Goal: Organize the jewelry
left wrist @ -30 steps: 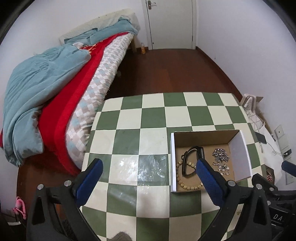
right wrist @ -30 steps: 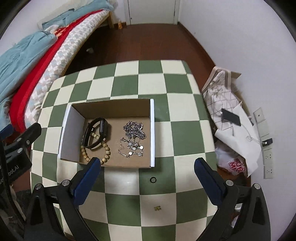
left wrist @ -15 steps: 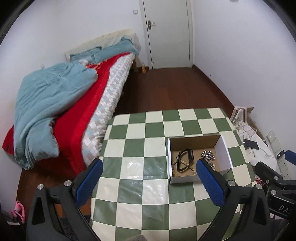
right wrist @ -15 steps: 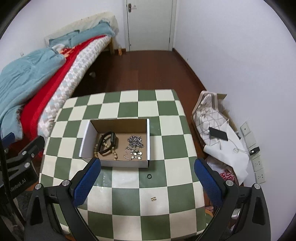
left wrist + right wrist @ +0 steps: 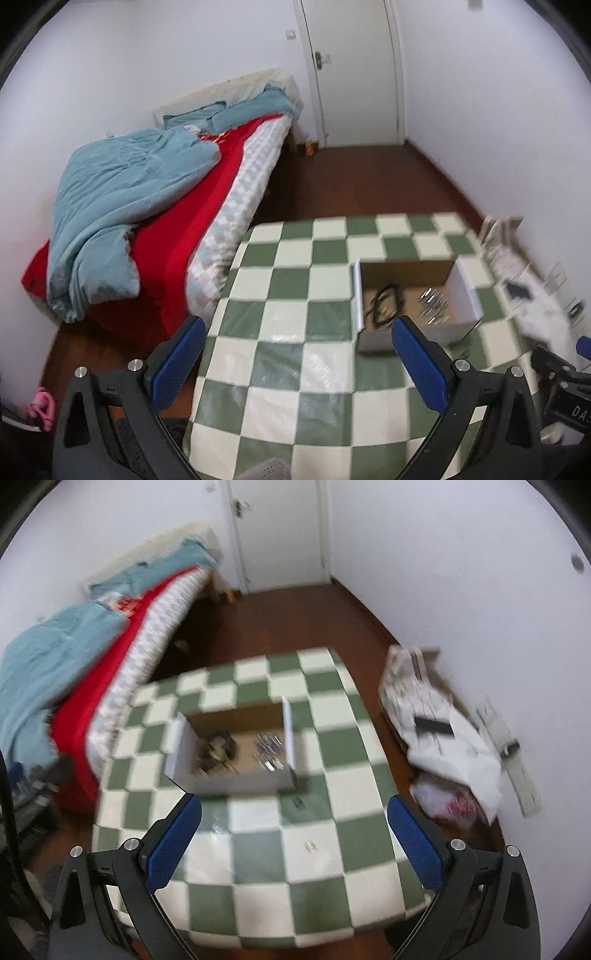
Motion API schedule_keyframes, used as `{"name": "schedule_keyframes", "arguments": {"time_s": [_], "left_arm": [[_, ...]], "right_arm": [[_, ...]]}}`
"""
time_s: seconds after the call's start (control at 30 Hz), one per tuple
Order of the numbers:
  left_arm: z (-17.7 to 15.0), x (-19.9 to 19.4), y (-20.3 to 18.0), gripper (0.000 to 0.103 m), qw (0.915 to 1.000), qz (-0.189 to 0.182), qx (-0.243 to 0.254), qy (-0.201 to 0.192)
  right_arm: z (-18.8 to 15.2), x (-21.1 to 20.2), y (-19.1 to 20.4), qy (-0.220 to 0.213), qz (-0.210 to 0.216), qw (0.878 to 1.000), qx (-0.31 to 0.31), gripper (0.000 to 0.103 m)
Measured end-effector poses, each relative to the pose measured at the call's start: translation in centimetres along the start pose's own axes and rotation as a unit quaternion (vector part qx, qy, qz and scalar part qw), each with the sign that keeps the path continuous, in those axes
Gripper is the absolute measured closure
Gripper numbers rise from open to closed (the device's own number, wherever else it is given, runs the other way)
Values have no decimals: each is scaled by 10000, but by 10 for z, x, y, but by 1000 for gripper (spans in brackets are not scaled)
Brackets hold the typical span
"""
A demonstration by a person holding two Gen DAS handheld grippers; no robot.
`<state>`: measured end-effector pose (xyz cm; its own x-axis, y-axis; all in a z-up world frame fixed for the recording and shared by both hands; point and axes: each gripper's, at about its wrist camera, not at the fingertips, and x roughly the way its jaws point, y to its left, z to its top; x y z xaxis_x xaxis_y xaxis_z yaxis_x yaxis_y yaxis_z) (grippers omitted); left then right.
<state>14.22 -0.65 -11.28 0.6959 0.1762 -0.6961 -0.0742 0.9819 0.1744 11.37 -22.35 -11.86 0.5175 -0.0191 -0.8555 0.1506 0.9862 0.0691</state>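
Observation:
An open cardboard box [image 5: 461, 291] [image 5: 288, 734] stands on the green-and-white checkered table [image 5: 295, 354] [image 5: 332, 834]. It holds a black band [image 5: 386, 302] [image 5: 221, 746] with a bead bracelet and silver chains [image 5: 434, 301] [image 5: 267, 753]. A small dark ring [image 5: 297, 803] and a tiny gold piece [image 5: 309, 846] lie on the table in front of the box. My left gripper [image 5: 297, 350] and right gripper [image 5: 293, 829] are both open and empty, held high above the table.
A bed [image 5: 155, 206] with a red cover and blue duvet stands left of the table. A white door [image 5: 351, 74] is at the back. Bags, a white cloth and a phone [image 5: 434, 725] lie on the floor right of the table.
Both grippers have risen and pulled back from the table, so the box looks smaller and farther. The jewelry in the box has not moved. The jaws stay open.

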Motion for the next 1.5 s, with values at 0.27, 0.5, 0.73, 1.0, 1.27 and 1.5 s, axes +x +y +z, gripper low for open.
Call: {"name": "schedule_keyframes", "arguments": {"time_s": [0.27, 0.5, 0.73, 1.0, 1.27, 1.5], "left_arm": [[-46, 66, -33, 0, 9949, 629, 548, 558], [-65, 91, -40, 0, 9924, 622, 655, 835], [-73, 99, -44, 0, 9912, 588, 753, 913], [-71, 96, -71, 0, 9903, 431, 960, 908], [-67, 93, -161, 0, 9834, 50, 1673, 707], [-71, 105, -206, 1, 9749, -398, 2007, 881]], "right_arm": [[-56, 108, -31, 715, 171, 9972, 148, 42], [-83, 151, -18, 569, 82, 9983, -38, 59], [-90, 153, -3, 208, -186, 9988, -399, 91], [-88, 138, -36, 94, 104, 9996, 255, 91], [-66, 131, -74, -37, -6, 9979, 650, 91], [-64, 134, -103, 8, -160, 9952, 967, 91]]}}
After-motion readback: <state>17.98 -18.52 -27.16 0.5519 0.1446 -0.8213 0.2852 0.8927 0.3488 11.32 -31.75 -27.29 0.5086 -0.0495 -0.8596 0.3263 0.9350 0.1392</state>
